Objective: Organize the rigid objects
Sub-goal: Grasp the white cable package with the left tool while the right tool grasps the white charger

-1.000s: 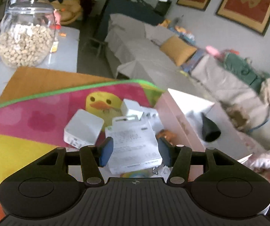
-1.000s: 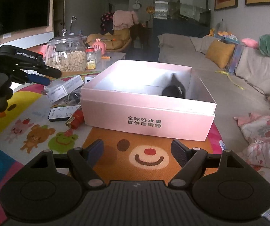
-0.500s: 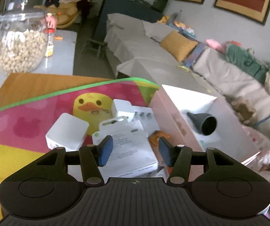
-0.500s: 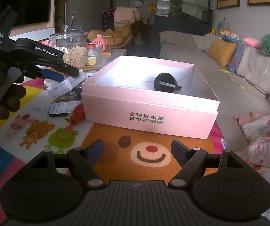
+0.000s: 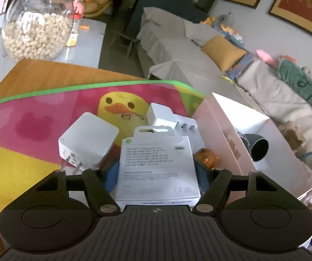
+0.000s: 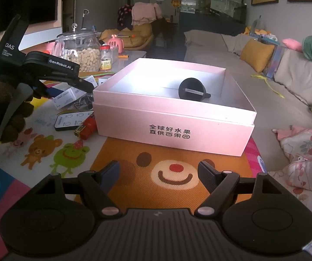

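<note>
Opening wider just now and dropping lower over the white card box (image 5: 159,165), putting it right between the left gripper (image 5: 156,175) pads, not squeezing yet. Getting ready to grab it and carry it to the pink box (image 6: 175,128) at the mat's right edge, already holding a black funnel (image 6: 191,89). Tilting down toward the mat (image 5: 25,130). Waiting open and empty over the bear picture: right gripper (image 6: 159,177).

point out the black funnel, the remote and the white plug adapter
black funnel (image 6: 191,89): right wrist view, on its round dark body inside the pink box
remote (image 6: 68,121): right wrist view, on its pale top face
white plug adapter (image 5: 88,140): left wrist view, on its top face
</note>
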